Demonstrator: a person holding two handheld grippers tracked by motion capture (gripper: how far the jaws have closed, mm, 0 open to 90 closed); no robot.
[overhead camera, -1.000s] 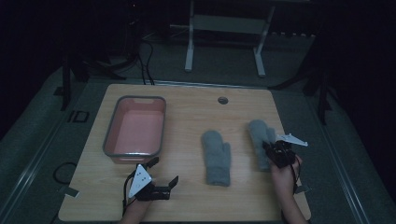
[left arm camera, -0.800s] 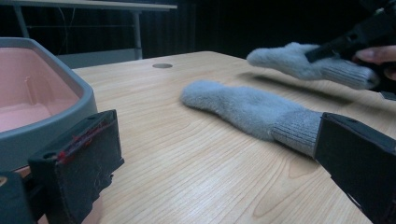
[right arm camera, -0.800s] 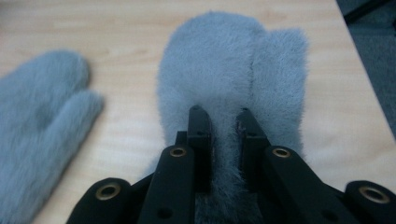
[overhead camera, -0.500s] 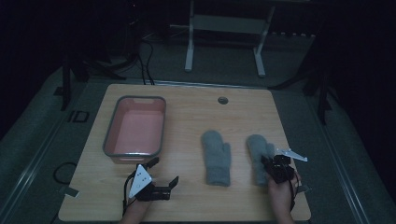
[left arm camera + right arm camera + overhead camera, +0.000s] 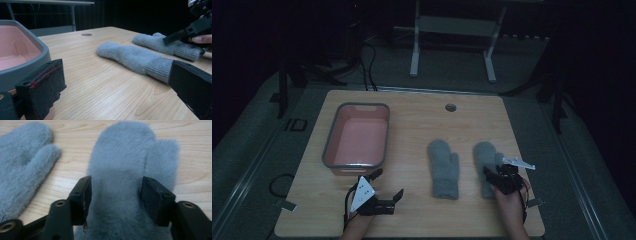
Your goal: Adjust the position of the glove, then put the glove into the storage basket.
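A dim room surrounds the light wooden table (image 5: 412, 107). Grey floor (image 5: 452, 70) lies beyond it, where a pale metal stand (image 5: 452, 35) and dark cables (image 5: 367, 60) sit.

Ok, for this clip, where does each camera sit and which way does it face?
High view: above the person's side, looking forward and down on the table; both hands enter from the bottom, left tongs open.
Left gripper view: low over the tabletop by the pink bin, looking across at both mittens; its own jaws frame the picture.
Right gripper view: looking down on the right mitten between its jaws.
Shared: the left mitten appears in all three.
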